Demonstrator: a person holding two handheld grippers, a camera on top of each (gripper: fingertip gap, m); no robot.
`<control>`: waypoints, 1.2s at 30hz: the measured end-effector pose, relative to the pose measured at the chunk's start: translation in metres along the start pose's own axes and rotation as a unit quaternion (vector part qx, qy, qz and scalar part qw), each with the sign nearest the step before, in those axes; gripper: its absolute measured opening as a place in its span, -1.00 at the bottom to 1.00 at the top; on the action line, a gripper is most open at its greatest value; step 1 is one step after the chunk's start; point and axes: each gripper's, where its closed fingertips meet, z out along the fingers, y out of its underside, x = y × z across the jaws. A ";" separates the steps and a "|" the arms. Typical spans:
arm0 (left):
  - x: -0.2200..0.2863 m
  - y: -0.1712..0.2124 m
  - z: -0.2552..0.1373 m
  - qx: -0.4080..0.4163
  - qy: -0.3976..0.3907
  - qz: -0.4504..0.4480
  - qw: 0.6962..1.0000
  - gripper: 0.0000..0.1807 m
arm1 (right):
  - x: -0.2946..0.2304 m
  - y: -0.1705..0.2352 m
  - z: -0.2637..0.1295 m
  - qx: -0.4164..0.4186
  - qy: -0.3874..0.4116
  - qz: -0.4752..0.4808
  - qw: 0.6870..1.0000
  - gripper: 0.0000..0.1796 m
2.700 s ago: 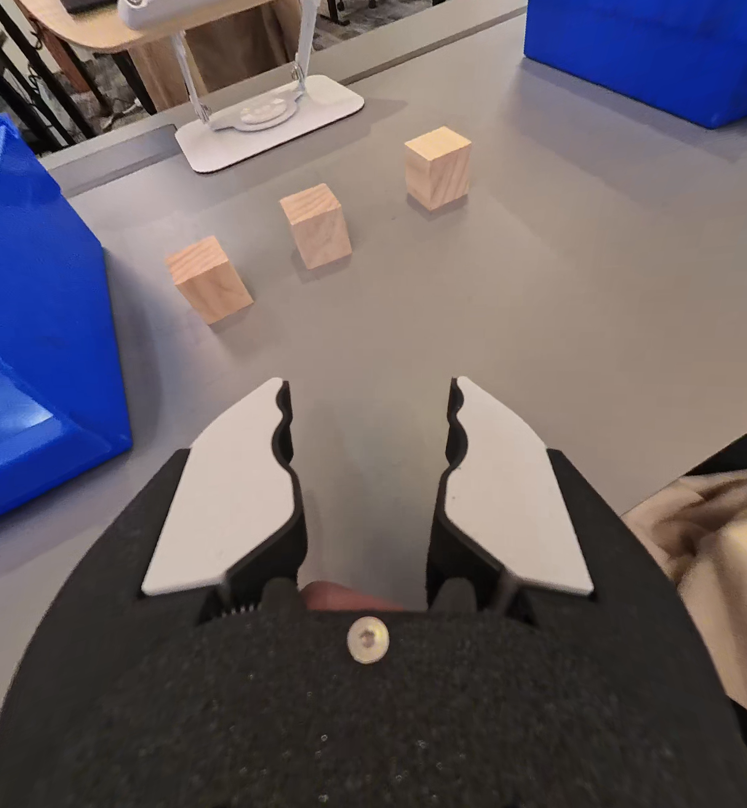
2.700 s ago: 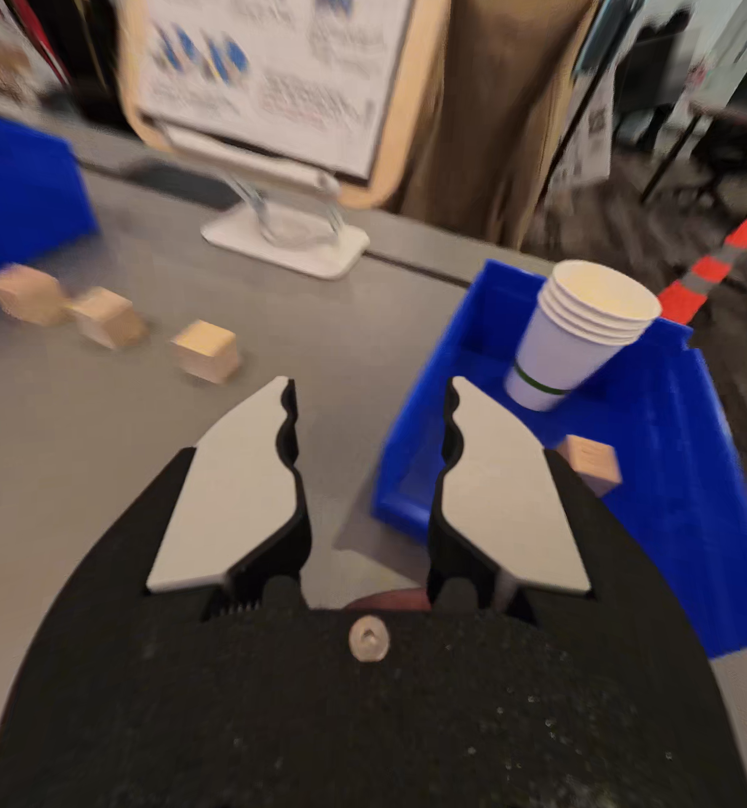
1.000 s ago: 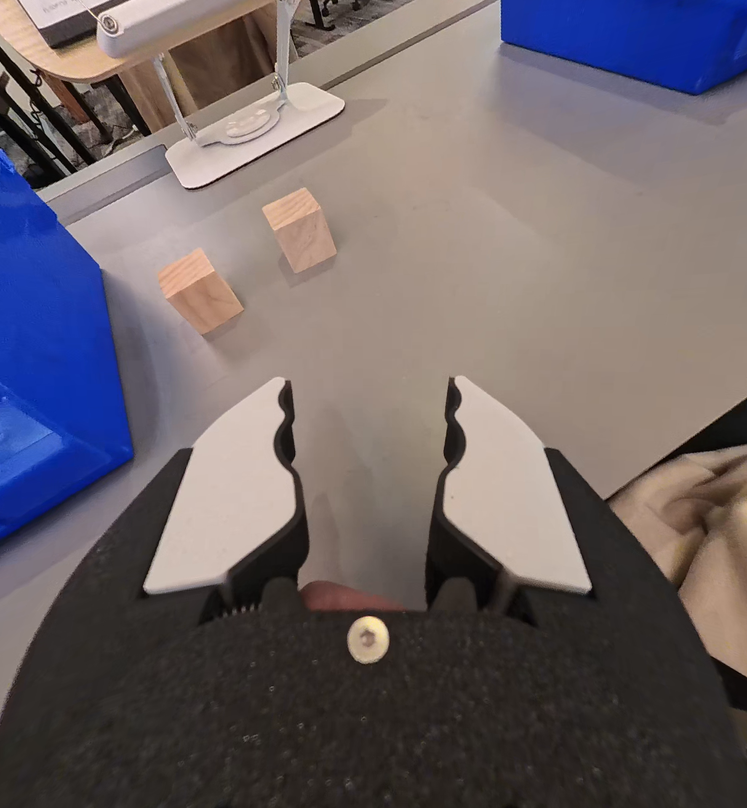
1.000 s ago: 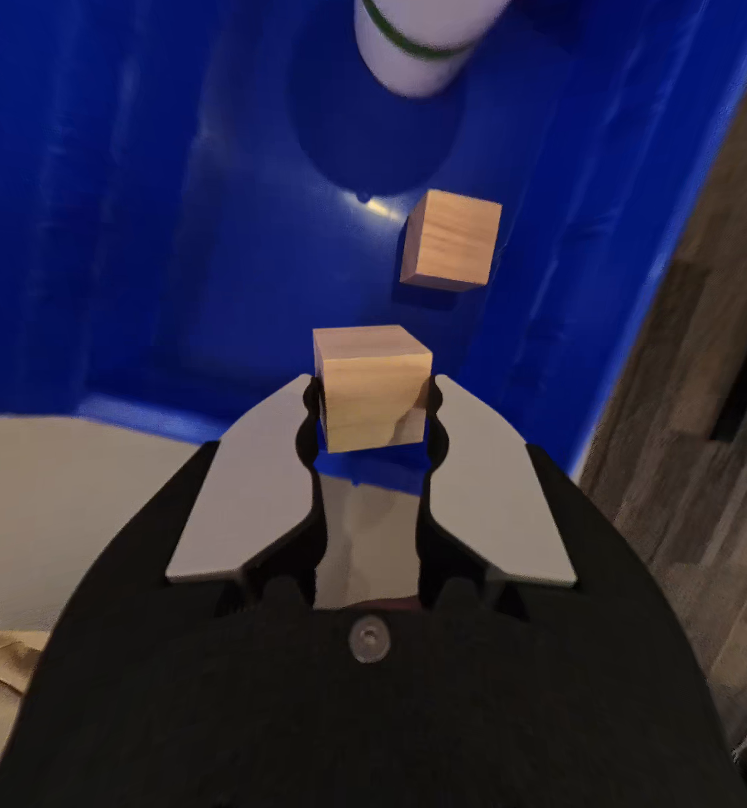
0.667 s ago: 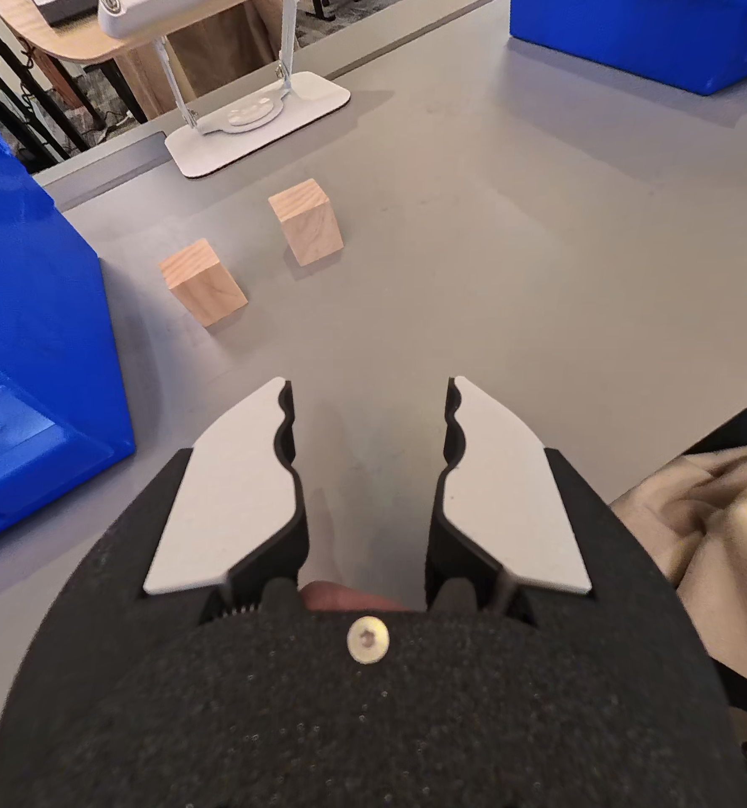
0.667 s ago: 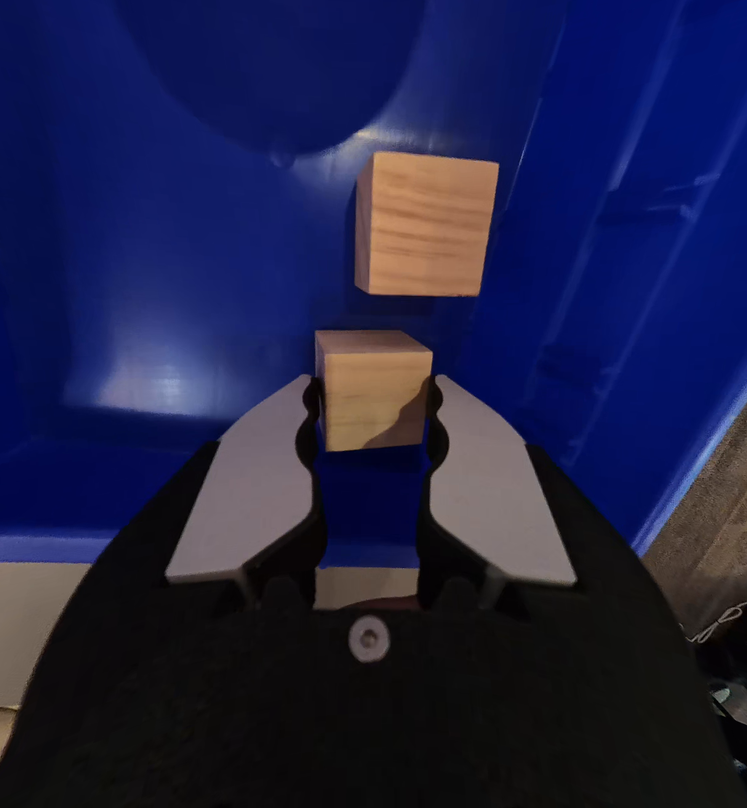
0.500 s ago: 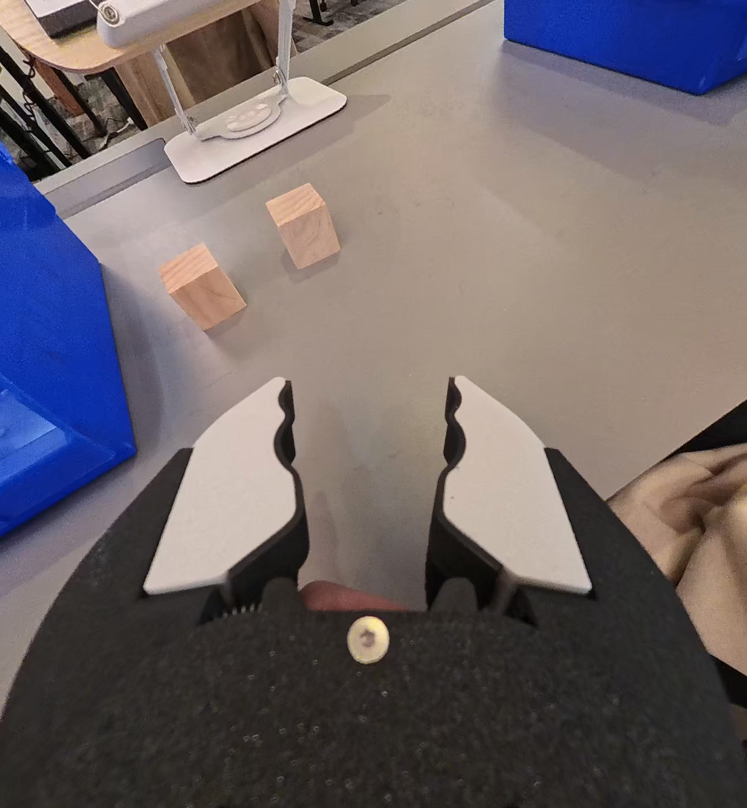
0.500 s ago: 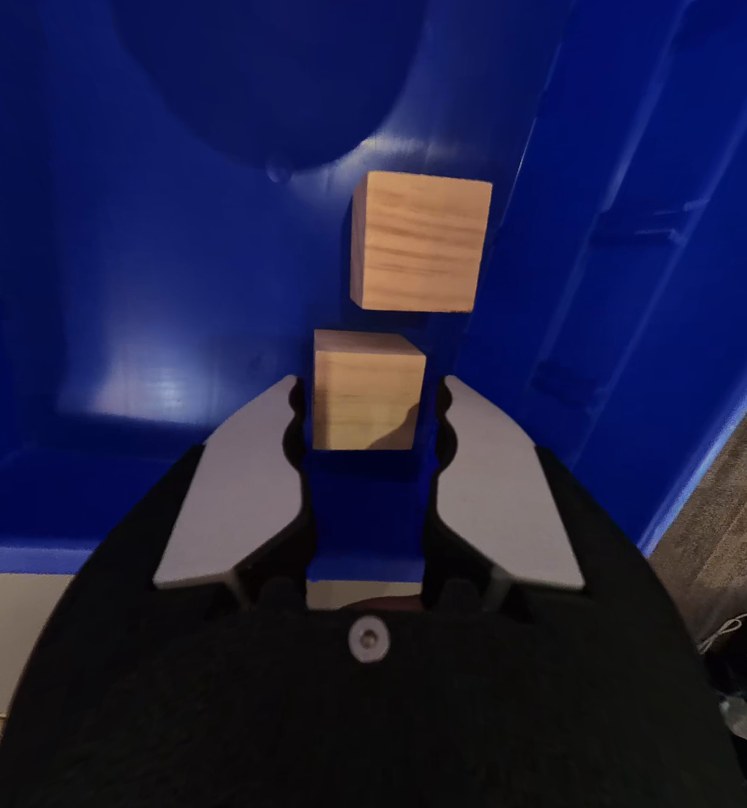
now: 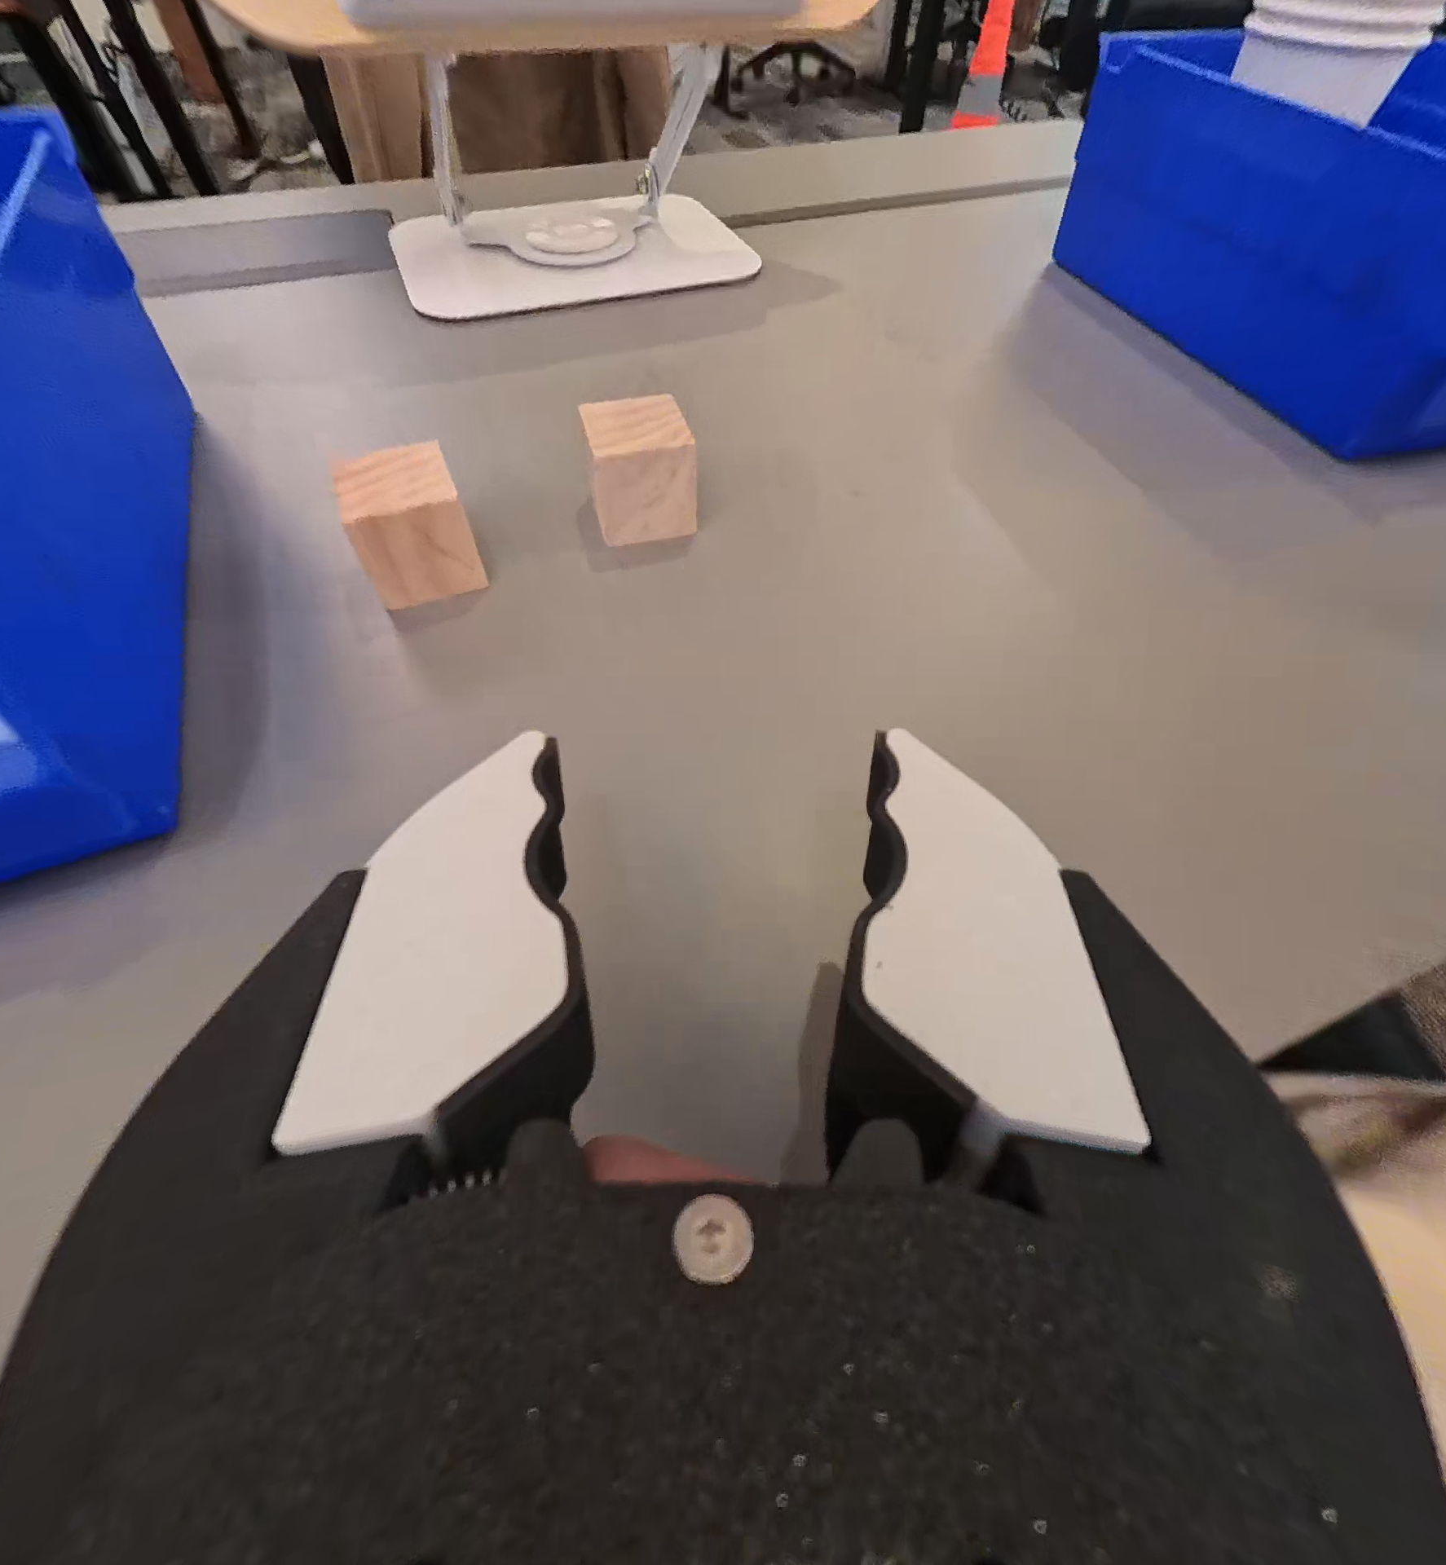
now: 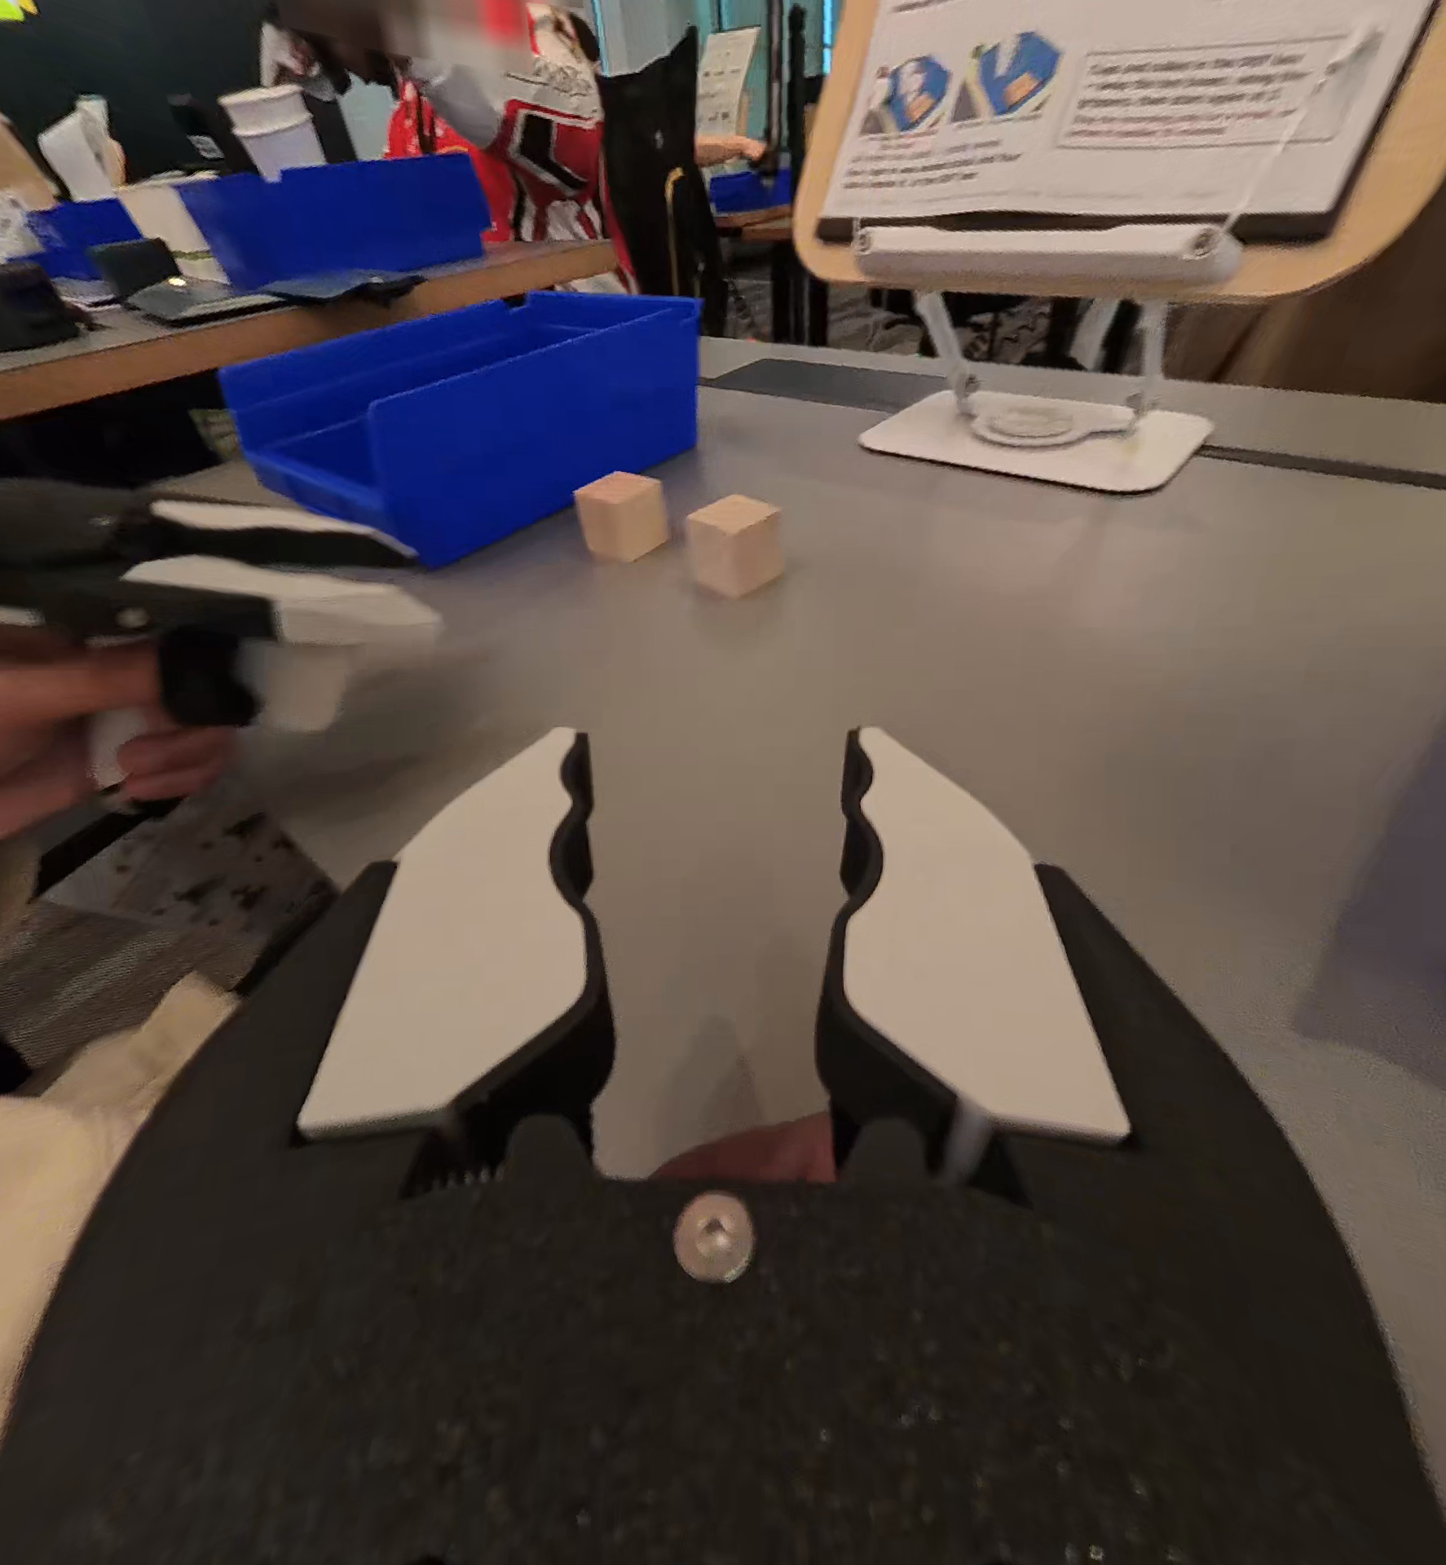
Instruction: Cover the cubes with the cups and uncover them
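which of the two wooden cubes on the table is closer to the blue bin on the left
The left cube, in the left wrist view. It sits nearer the left blue bin, while the other cube stands farther right, toward the table's middle.

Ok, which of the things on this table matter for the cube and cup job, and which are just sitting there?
Part of the job:
- two wooden cubes on the grey table: left cube, right cube
- stack of white cups in the right blue bin
- left gripper and right gripper, both open and empty

Just lying about:
- left blue bin
- white stand holding a board

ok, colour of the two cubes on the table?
Light natural wood cubes; clearest in the left wrist view.
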 end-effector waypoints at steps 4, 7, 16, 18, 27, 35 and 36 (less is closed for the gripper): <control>0.013 -0.026 0.040 -0.016 -0.029 0.024 0.999 -0.24 | -0.008 -0.001 0.000 -0.004 -0.006 -0.038 0.999 -0.38; 0.014 -0.043 0.090 -0.055 -0.042 -0.001 0.998 -0.23 | -0.005 0.011 -0.004 -0.013 -0.027 0.005 1.000 -0.40; -0.035 -0.037 0.161 -0.130 -0.134 -0.044 0.981 -0.17 | -0.007 0.015 -0.010 -0.017 -0.083 0.083 0.993 -0.46; -0.035 -0.034 0.171 -0.141 -0.123 -0.044 0.981 -0.25 | -0.009 0.015 -0.009 -0.019 -0.081 0.076 0.994 -0.46; 0.033 -0.047 0.146 -0.146 0.122 0.127 0.974 -0.50 | 0.006 0.011 -0.011 -0.010 -0.059 0.071 0.996 -0.48; 0.099 0.012 0.086 -0.183 0.404 0.281 0.851 -0.50 | 0.019 0.013 -0.013 -0.017 -0.049 0.077 0.996 -0.48; 0.099 0.011 0.085 -0.171 0.416 0.282 0.847 -0.50 | 0.017 0.017 -0.010 -0.028 -0.051 0.071 0.996 -0.47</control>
